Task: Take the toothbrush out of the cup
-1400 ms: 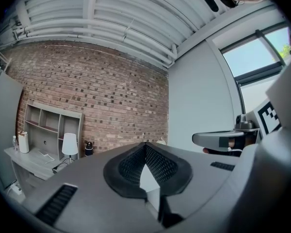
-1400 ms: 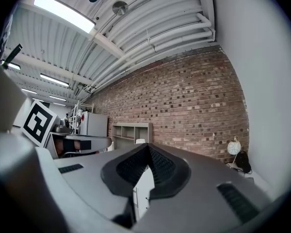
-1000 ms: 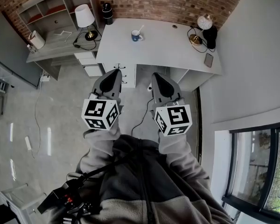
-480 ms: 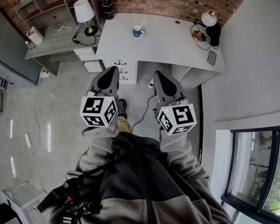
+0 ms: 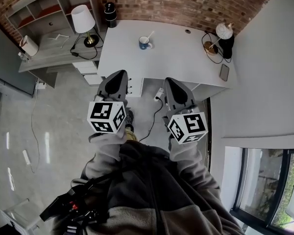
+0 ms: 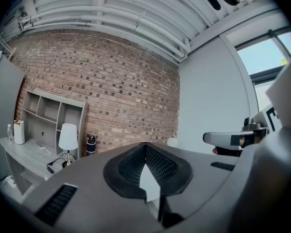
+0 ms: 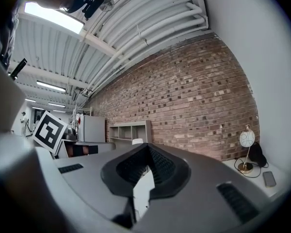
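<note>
A blue cup point(image 5: 145, 43) stands on the white desk point(image 5: 186, 58) toward its back, and the white toothbrush point(image 5: 149, 35) leans out of it to the right. Both grippers are held side by side well short of the desk, over the floor. My left gripper point(image 5: 118, 75) points at the desk's front edge with its jaws together and nothing between them. My right gripper point(image 5: 170, 81) is likewise shut and empty. In the left gripper view the left gripper point(image 6: 145, 144) hides the cup. The right gripper point(image 7: 148, 146) hides it in the right gripper view too.
A globe lamp point(image 5: 224, 32) and a phone point(image 5: 224, 72) sit at the desk's right end, and a black bottle point(image 5: 110, 13) at its back left corner. To the left, a lower side table holds a white-shaded lamp point(image 5: 80, 18). Drawers point(image 5: 132, 84) and cables lie under the desk.
The desk has come closer in the head view as the person moved toward it. Both grippers stay shut and side by side.
</note>
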### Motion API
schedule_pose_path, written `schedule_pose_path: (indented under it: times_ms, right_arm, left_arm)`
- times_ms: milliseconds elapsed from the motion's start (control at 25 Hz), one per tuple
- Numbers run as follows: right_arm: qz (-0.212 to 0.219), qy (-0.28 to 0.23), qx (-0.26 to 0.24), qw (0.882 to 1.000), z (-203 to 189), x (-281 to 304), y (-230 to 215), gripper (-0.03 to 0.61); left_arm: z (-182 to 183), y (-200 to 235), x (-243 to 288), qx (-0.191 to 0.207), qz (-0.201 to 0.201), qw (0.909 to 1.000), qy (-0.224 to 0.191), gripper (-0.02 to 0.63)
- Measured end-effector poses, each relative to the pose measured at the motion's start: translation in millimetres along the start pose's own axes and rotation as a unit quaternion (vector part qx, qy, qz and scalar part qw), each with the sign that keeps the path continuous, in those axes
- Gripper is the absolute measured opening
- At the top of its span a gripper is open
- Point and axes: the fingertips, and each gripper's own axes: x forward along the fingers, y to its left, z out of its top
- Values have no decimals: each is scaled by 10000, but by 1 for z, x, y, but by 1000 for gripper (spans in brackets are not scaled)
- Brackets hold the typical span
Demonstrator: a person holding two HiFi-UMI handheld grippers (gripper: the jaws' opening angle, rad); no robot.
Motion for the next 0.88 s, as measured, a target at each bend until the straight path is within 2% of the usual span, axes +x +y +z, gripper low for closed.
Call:
schedule_pose_path:
  times_ms: [280, 880]
  right_arm:
    - [17, -54, -154, 9999, -10, 80, -31, 0]
    - [-132, 785, -58, 9968, -40, 238, -88, 0]
  left_arm:
    - [-17, 51, 80, -211, -131, 9993, 296, 3]
    - [-30, 128, 229, -390, -617, 9933, 891, 3]
